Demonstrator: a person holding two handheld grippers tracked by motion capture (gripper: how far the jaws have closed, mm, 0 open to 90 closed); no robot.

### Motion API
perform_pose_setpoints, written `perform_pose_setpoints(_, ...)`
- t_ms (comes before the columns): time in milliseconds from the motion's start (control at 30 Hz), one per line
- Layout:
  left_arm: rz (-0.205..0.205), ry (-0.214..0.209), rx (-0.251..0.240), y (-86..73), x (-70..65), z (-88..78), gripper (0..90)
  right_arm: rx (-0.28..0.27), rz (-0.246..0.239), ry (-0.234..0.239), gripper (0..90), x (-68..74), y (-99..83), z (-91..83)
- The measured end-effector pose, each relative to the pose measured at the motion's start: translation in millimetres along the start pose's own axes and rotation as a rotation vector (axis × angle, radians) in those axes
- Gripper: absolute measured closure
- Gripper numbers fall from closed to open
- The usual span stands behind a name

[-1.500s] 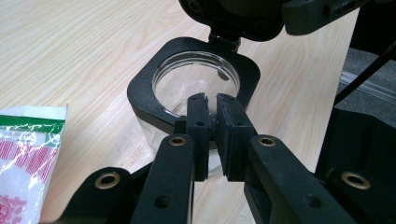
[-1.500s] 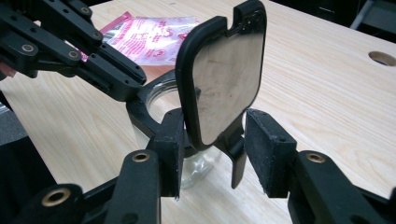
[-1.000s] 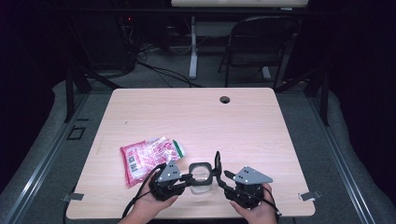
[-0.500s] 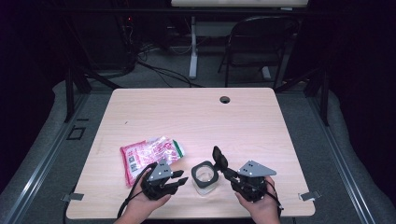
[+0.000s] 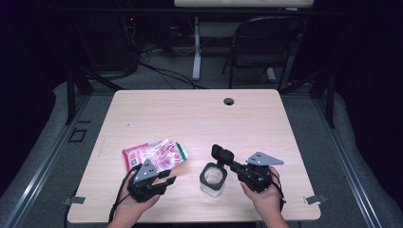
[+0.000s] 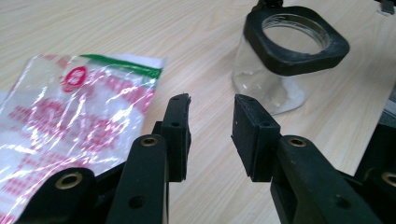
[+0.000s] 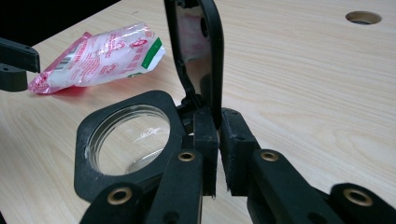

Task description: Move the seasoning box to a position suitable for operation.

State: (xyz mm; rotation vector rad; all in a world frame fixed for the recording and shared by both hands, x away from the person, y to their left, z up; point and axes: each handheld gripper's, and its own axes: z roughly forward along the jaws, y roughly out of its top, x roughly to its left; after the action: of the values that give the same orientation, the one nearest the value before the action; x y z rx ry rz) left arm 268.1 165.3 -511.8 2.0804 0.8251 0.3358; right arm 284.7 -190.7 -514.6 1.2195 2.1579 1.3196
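1. High view: the glass jar (image 5: 212, 179) stands near the front edge of the bench (image 5: 190, 114), between both hands. The right gripper (image 5: 227, 160) is touching its raised lid (image 5: 219, 153); the left gripper (image 5: 167, 180) is apart, with the bag (image 5: 154, 154) just behind it.
2. Left gripper view: the jaws, which have just been opening, hold nothing; the jar (image 6: 280, 70) lies ahead and to the right, with bare bench between.
3. Right gripper view: the jaws have just been closing and are clenched on the lid (image 7: 198, 56), which stands upright above the jar mouth (image 7: 127, 140).
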Motion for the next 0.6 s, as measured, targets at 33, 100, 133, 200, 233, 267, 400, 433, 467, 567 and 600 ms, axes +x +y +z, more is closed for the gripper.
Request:
perform_pose_setpoints(33, 0.0, 0.0, 0.0, 0.0, 0.0, 0.0, 65.4, 0.0, 0.0, 0.0, 85.7, 0.0, 0.0, 0.0)
perform_pose_setpoints(100, -0.01, 0.015, -0.002, -2.5, 4.7, -3.9, 65.0, -0.001, 0.01, 0.016, 85.7, -3.1, 1.6, 3.3)
perform_pose_setpoints(133, -0.03, 0.026, -0.005, -5.0, 9.6, -7.4, 64.0, -0.005, 0.02, 0.034, 85.6, -4.8, 2.6, 6.5)
perform_pose_setpoints(200, -0.042, 0.042, -0.003, -7.2, 13.9, -9.8, 63.3, -0.008, 0.019, 0.042, 85.8, -5.2, 3.6, 9.6)
perform_pose_setpoints(233, -0.049, 0.049, -0.004, -8.3, 15.9, -10.5, 62.7, -0.005, 0.015, 0.044, 85.8, -5.3, 4.1, 11.2)
perform_pose_setpoints(267, -0.052, 0.05, 0.001, -9.2, 17.8, -11.3, 62.3, -0.004, 0.013, 0.042, 86.0, -4.8, 4.5, 12.4)
perform_pose_setpoints(400, -0.063, 0.066, 0.007, -14.1, 22.9, -12.5, 60.0, -0.005, -0.001, 0.049, 86.0, -3.3, 5.9, 16.1)
perform_pose_setpoints(433, -0.063, 0.066, 0.007, -14.1, 22.9, -12.5, 59.4, -0.005, -0.001, 0.049, 86.0, -3.3, 5.9, 16.1)
perform_pose_setpoints(467, -0.069, 0.076, 0.012, -16.1, 25.2, -13.1, 58.9, -0.006, -0.002, 0.054, 85.9, -3.1, 6.1, 17.1)
perform_pose_setpoints(567, -0.076, 0.083, 0.011, -17.7, 27.3, -13.1, 58.9, -0.001, -0.004, 0.052, 85.3, -3.1, 6.1, 16.9)
perform_pose_setpoints(600, -0.073, 0.086, 0.016, -18.2, 29.1, -13.5, 58.9, 0.001, -0.005, 0.052, 84.7, -2.9, 5.7, 16.8)
